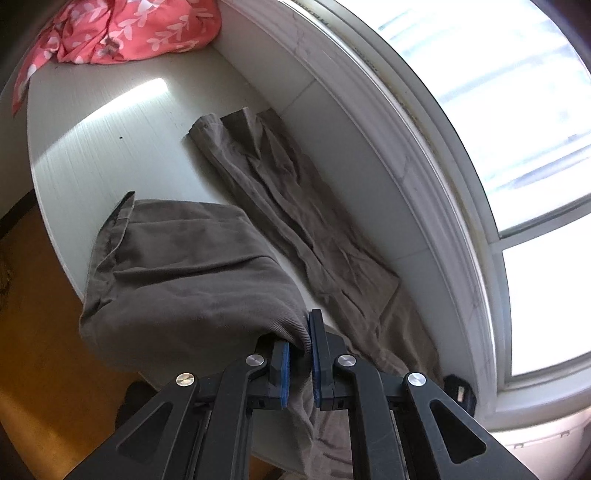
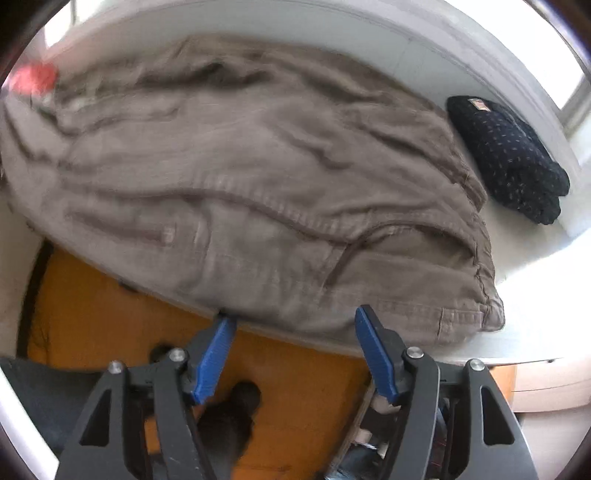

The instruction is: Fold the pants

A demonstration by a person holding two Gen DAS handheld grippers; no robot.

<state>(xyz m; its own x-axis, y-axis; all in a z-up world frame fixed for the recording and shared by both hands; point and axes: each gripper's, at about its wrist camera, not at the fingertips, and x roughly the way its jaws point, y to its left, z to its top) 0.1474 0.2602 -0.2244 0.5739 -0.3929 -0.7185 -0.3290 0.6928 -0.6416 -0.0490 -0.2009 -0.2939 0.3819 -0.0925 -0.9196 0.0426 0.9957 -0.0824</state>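
Note:
Grey-brown pants lie on a white table (image 1: 110, 122). In the left wrist view one leg (image 1: 288, 199) stretches flat along the window side. The other leg (image 1: 177, 273) is lifted and doubled over, and my left gripper (image 1: 301, 339) is shut on a bunch of its fabric. In the right wrist view the waist end of the pants (image 2: 258, 184) lies blurred across the table (image 2: 524, 295) and hangs over its near edge. My right gripper (image 2: 295, 317) stands open just below that hanging edge. Its blue fingertips (image 2: 221, 332) reach the cloth, but only floor shows between the pads.
A pink leaf-print cloth (image 1: 122, 33) is heaped at the table's far end. A folded dark blue dotted garment (image 2: 509, 158) lies near the window (image 1: 498, 92). White sill mouldings run along the table's far side. Orange floor (image 2: 295, 387) lies below the near edge.

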